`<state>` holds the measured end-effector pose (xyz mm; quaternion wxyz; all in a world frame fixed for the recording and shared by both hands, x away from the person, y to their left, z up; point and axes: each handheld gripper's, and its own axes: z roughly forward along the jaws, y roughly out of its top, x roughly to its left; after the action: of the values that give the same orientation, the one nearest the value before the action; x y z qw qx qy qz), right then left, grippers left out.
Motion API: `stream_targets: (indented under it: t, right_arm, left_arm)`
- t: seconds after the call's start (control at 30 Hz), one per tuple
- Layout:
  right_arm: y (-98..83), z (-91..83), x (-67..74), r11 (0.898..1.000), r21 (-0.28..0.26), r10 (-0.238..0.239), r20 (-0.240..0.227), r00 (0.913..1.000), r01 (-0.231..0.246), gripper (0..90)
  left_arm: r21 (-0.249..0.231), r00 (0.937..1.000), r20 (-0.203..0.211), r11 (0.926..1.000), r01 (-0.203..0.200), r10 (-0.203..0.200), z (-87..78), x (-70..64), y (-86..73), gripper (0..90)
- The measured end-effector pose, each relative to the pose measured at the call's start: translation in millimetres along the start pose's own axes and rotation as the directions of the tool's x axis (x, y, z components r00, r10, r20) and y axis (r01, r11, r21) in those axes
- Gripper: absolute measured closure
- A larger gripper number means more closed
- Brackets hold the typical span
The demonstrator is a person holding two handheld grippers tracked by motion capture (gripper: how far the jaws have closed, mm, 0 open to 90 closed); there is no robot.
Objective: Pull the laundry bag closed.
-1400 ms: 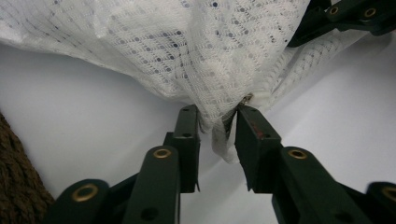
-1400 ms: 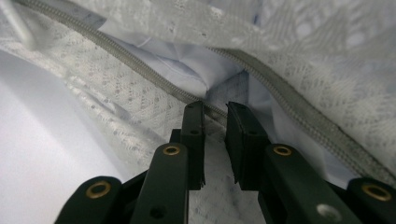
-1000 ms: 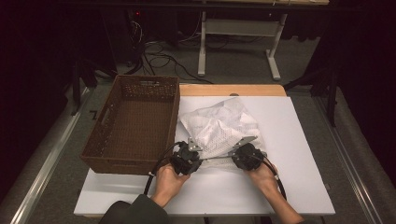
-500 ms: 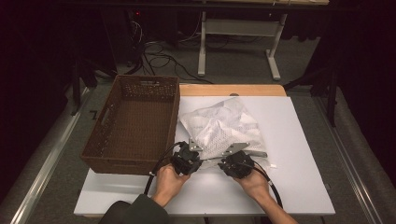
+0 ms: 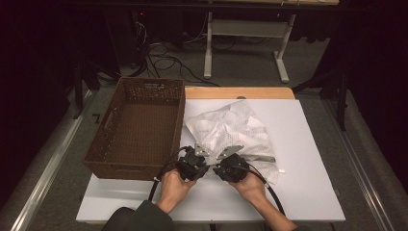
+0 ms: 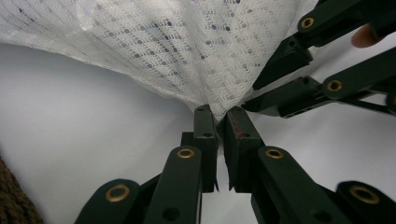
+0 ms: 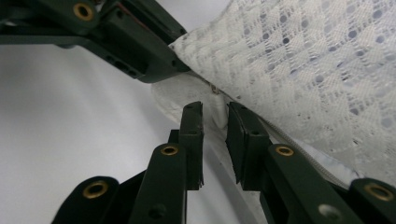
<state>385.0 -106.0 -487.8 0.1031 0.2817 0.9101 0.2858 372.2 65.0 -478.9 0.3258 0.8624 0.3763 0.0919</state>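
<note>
A white mesh bag (image 5: 231,130) lies crumpled on the white table (image 5: 308,183). At the bag's near left corner my left gripper (image 5: 206,155) is shut on the fabric's edge; the left gripper view has the mesh (image 6: 187,46) pulled up into a peak between its tips (image 6: 220,112). Close beside it on the right, my right gripper (image 5: 215,159) stands open with a narrow gap (image 7: 215,107), and the bag's seamed edge (image 7: 303,60) sits at its tips without being pinched. The other gripper's fingers (image 7: 140,46) cross the top left of the right gripper view.
A brown wicker basket (image 5: 137,169) stands with nothing in it at the table's left, right beside the bag; its weave shows at one corner (image 6: 11,200). Bare table lies to the right and in front of the hands. Cables trail back from both grippers.
My right gripper has slid left along the bag's near edge until it sits right next to the left gripper. The left gripper has kept still, holding the fabric.
</note>
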Motion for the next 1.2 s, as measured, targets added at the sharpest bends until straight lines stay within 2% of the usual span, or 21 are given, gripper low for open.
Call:
stream_targets:
  t: [0.07, 0.23, 0.53, 0.8, 0.97, 1.2]
  right_arm:
    - [0.5, 2.4, -2.0, 1.0, 0.004, 0.011, -0.011, 0.9999, -0.011, 78.8]
    - [0.9, 3.5, -0.8, 1.0, 0.011, 0.004, -0.019, 0.9998, -0.004, 83.0]
    - [2.4, 5.7, -1.5, 1.0, -0.001, 0.024, -0.022, 0.9995, -0.024, 83.2]
    - [1.6, 4.6, -1.0, 1.0, 0.016, 0.002, -0.021, 0.9998, -0.002, 87.1]
    - [0.3, 0.1, 0.3, 0.999, 0.025, -0.027, -0.001, 0.9996, 0.027, 87.3]
    - [-4.8, -4.6, -5.2, 0.999, 0.038, -0.022, 0.01, 0.9997, 0.022, 87.4]
  left_arm:
    - [0.0, 1.0, 0.001, 1.0, 0.0, 0.0, 0.2, 0.0, 0.0, 83.8]
    - [-0.004, 1.0, -0.002, 1.0, 0.0, 0.0, 0.1, -0.6, -0.2, 83.8]
    - [-0.012, 1.0, 0.003, 0.9999, -0.002, 0.002, 0.5, -1.8, -0.4, 83.9]
    - [-0.007, 1.0, 0.001, 0.9999, -0.008, 0.008, 1.8, -1.6, -0.4, 83.9]
    - [0.001, 0.9997, -0.013, 0.9998, -0.018, 0.018, 2.7, -1.6, -0.9, 84.1]
    - [0.008, 0.9996, -0.021, 0.9998, -0.02, 0.02, 4.0, -2.6, -0.9, 84.3]
